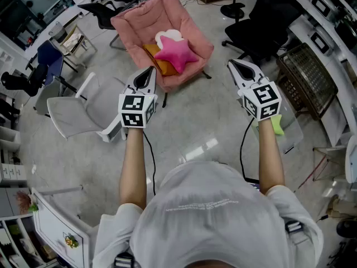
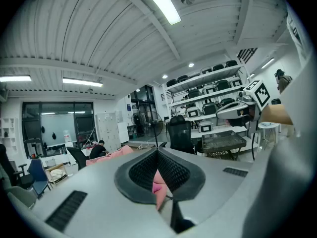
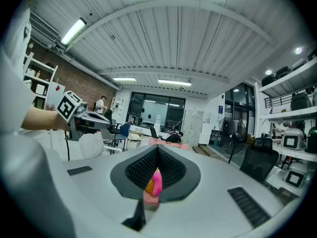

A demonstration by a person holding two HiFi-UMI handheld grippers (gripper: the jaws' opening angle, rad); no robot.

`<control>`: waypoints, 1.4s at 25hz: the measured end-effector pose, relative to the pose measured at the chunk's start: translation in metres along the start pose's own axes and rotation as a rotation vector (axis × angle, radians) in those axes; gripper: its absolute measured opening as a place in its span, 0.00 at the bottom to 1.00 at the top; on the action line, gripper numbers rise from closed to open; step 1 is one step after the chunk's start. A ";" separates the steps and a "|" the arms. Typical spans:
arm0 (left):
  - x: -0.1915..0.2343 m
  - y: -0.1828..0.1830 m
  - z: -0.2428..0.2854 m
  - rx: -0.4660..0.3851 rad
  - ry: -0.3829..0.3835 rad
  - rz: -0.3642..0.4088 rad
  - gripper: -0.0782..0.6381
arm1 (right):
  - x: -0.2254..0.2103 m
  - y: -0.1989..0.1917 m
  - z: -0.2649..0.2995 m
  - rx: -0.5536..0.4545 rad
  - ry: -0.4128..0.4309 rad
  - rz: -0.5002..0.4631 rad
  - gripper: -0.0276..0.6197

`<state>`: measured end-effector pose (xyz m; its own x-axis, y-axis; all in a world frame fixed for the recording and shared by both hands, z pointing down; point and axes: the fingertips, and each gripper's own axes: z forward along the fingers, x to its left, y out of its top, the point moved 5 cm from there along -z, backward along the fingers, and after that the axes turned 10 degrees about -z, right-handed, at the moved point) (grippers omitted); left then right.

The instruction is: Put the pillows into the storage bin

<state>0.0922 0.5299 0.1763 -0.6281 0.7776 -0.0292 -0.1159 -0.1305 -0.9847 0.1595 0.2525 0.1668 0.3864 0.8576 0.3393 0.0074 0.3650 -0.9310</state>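
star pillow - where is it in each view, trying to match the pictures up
Head view: star pillow at top centre, lying on the pink chair.
Left gripper view: low centre, only a pink sliver through the slit, probably it.
Right gripper view: low centre, bright pink beside the orange pillow.
Shared landmark: the pink chair; its top edge shows in both gripper views.

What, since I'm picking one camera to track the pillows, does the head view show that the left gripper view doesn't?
Head view only: the star pillow, white pillow and orange pillow in full, piled on the pink chair. Left gripper view only: ceiling lights and wall shelves. Both: pink chair, wire basket, black office chair.
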 end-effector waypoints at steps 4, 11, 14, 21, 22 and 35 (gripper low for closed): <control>-0.002 -0.003 -0.001 0.008 0.007 -0.007 0.13 | 0.001 0.000 -0.003 -0.003 0.011 0.002 0.08; -0.014 -0.005 0.002 0.009 0.005 -0.016 0.13 | -0.006 0.000 -0.006 -0.048 0.038 0.058 0.10; -0.021 -0.006 0.007 0.027 0.000 -0.019 0.34 | -0.009 -0.002 -0.004 -0.069 0.106 0.109 0.34; -0.040 -0.013 0.019 0.056 0.034 -0.042 0.41 | -0.027 -0.021 -0.008 -0.073 0.138 0.100 0.39; -0.043 -0.014 0.021 0.060 0.042 -0.044 0.41 | -0.031 -0.025 -0.009 -0.070 0.143 0.100 0.39; -0.052 -0.035 0.068 0.135 0.098 -0.093 0.41 | -0.087 -0.077 0.002 -0.029 0.157 0.134 0.37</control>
<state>0.0766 0.4518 0.2242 -0.5329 0.8453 0.0378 -0.2761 -0.1315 -0.9521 0.1237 0.1508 0.2089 0.5250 0.8299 0.1889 -0.0285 0.2390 -0.9706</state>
